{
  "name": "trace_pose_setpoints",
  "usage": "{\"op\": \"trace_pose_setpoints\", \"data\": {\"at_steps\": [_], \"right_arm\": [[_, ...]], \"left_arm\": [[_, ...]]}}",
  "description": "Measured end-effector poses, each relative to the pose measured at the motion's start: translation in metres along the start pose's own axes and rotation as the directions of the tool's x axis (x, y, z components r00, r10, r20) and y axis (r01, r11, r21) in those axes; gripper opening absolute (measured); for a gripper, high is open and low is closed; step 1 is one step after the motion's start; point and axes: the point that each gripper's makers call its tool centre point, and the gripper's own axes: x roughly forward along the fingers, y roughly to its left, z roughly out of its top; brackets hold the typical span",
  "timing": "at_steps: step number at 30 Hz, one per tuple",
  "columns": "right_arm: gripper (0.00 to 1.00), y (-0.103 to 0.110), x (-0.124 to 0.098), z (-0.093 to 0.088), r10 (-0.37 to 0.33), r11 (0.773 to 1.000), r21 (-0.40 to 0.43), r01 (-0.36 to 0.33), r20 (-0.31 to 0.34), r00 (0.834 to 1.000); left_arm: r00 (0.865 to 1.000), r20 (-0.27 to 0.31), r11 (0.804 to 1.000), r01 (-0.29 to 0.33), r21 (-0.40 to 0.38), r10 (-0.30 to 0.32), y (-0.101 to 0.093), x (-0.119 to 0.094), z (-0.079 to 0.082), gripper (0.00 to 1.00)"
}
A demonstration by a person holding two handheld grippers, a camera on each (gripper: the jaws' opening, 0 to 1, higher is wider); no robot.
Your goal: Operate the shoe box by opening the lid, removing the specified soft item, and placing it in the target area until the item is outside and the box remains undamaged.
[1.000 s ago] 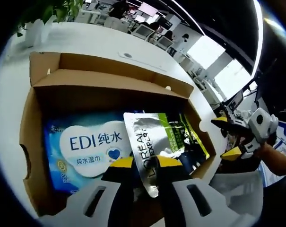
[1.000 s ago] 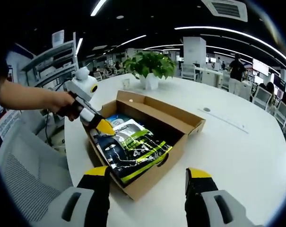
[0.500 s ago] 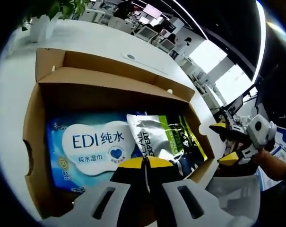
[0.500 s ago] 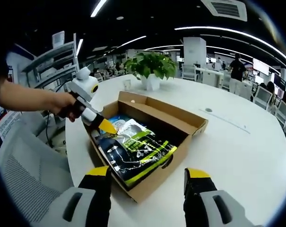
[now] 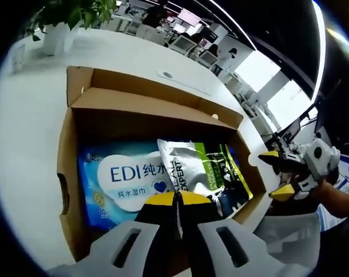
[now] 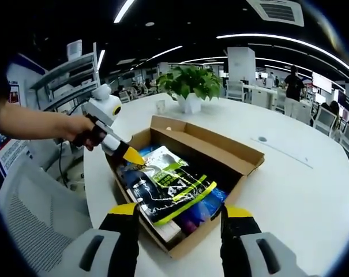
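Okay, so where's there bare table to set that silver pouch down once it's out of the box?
Bare white table lies beyond the box, toward the round table socket; in the left gripper view, another bare stretch runs between the box and the potted plant. The box is crowded: the silver pouch overlaps the blue wipes pack, and the left gripper is shut on the pouch.

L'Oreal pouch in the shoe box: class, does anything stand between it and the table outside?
Nothing covers it: the box is open on top. The left tool is shut on the silver-green L'Oreal pouch. Only the cardboard walls stand around it, so it must go up over the rim to reach the white table.
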Motion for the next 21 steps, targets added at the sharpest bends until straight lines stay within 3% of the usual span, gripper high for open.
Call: {"op": "trace_pose_setpoints", "data": {"at_steps": [12, 21], "right_arm": [[0.44, 0.010, 0.022, -0.004, 0.046, 0.997, 0.057, -0.043, -0.053, 0.998], [0.36, 0.014, 0.038, -0.003, 0.072, 0.984, 0.170, -0.060, -0.066, 0.995]], "left_arm": [[1.000, 0.006, 0.999, -0.027, 0.017, 0.027, 0.011, -0.005, 0.005, 0.00], [0.998, 0.002, 0.996, -0.067, 0.055, 0.067, 0.021, -0.006, 0.009, 0.00]]}}
